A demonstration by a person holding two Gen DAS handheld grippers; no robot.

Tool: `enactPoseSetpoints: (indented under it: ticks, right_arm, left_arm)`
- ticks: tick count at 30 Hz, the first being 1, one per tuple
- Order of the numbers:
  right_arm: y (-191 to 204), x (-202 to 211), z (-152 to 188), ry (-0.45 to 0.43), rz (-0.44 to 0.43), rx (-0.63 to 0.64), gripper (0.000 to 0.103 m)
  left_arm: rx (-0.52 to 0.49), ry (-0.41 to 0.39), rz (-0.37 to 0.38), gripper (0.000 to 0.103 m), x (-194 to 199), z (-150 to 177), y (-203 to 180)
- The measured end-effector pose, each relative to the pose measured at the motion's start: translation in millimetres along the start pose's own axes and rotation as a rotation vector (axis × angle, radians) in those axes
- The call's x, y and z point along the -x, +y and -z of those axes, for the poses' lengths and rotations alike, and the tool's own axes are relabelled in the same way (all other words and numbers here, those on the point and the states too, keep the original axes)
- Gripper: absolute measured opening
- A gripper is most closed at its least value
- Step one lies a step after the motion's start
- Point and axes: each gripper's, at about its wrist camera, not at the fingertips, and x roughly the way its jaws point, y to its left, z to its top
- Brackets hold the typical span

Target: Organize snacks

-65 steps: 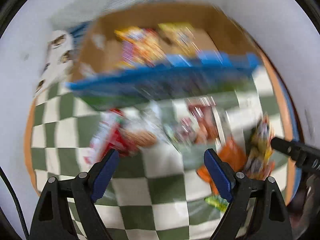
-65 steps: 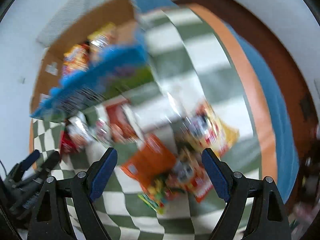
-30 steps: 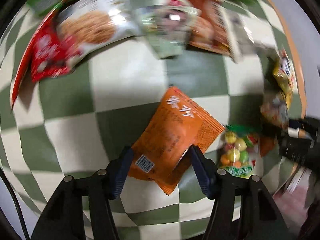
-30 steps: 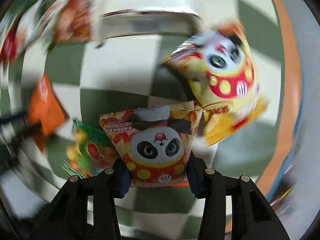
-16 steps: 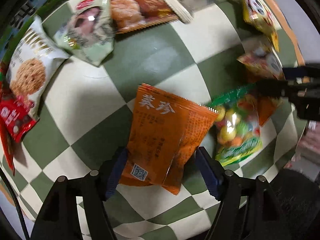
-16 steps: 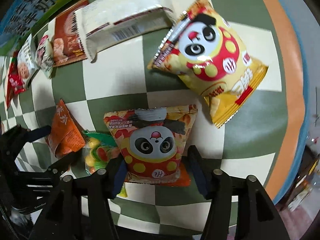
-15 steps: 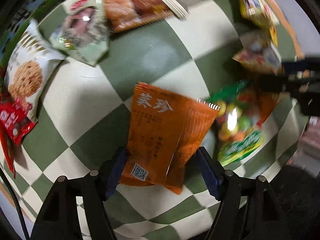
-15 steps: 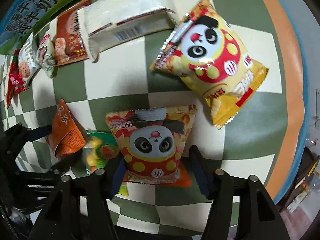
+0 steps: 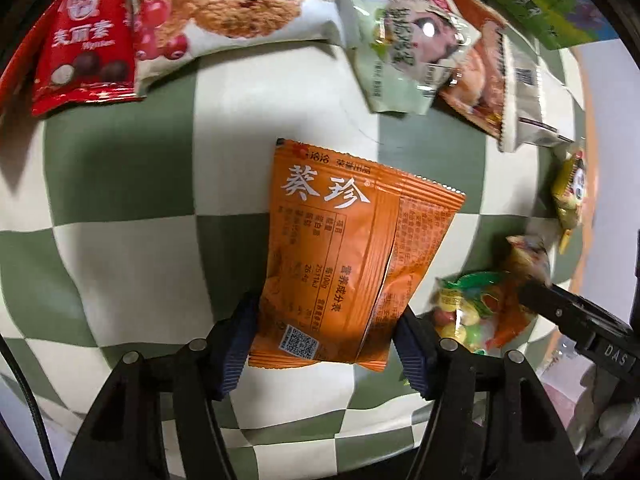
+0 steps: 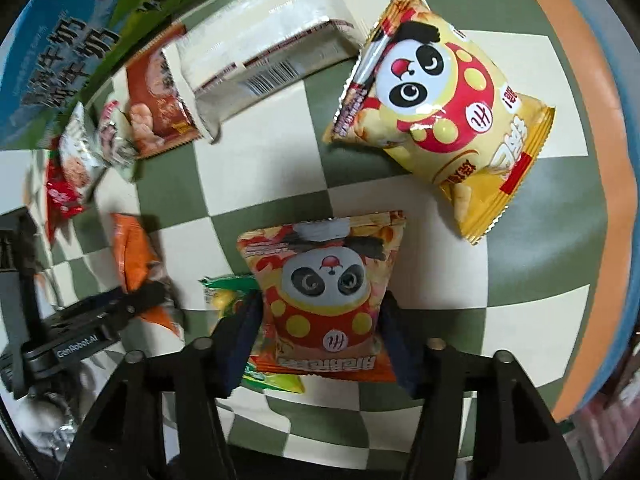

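Both hand-held grippers are closing on packets over the green-checked cloth (image 9: 120, 168): left (image 9: 324, 344) orange packet (image 9: 344, 256), right (image 10: 320, 340) panda packet (image 10: 324, 292)

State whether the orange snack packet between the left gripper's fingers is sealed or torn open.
Sealed: the orange packet shows both crimped ends intact, with nothing spilling.

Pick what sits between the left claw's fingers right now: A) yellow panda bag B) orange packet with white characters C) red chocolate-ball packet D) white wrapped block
B: in the left wrist view the left claw is closing on the orange packet, its blue pads at the packet's lower corners.
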Motion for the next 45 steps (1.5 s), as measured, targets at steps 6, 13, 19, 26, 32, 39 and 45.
enactPoseSetpoints:
  ticks: [6, 13, 19, 26, 32, 39, 45]
  right_arm:
    - [13, 16, 2, -0.025, 0.085, 0.094, 0.062]
    - [2, 18, -9, -0.007, 0.079, 0.093, 0.062]
    - [-5, 0, -16, 0.028, 0.106, 0.089, 0.056]
    - [8, 13, 12, -0.039, 0.149, 0.097, 0.045]
    - [-4, 48, 26, -0.078, 0.091, 0.056, 0.044]
    - [5, 112, 16, -0.153, -0.006, 0.046, 0.044]
    - [26, 175, -4, -0.263, -0.133, 0.068, 0.044]
  left_arm:
    - [-0.113, 0.004, -0.074, 0.062, 13, -13, -44]
    - [-0.200, 0.002, -0.068, 0.065, 38, -11, -63]
    - [-0.205, -0.014, -0.095, 0.067, 8, -26, -72]
    - [-0.160, -0.085, -0.133, 0.055, 8, -18, -84]
    - [-0.047, -0.136, -0.143, 0.053, 25, 6, -69]
    - [0.006, -0.237, -0.068, 0.050, 79, 22, -71]
    - [-0.016, -0.398, 0.041, 0.050, 179, 23, -90]
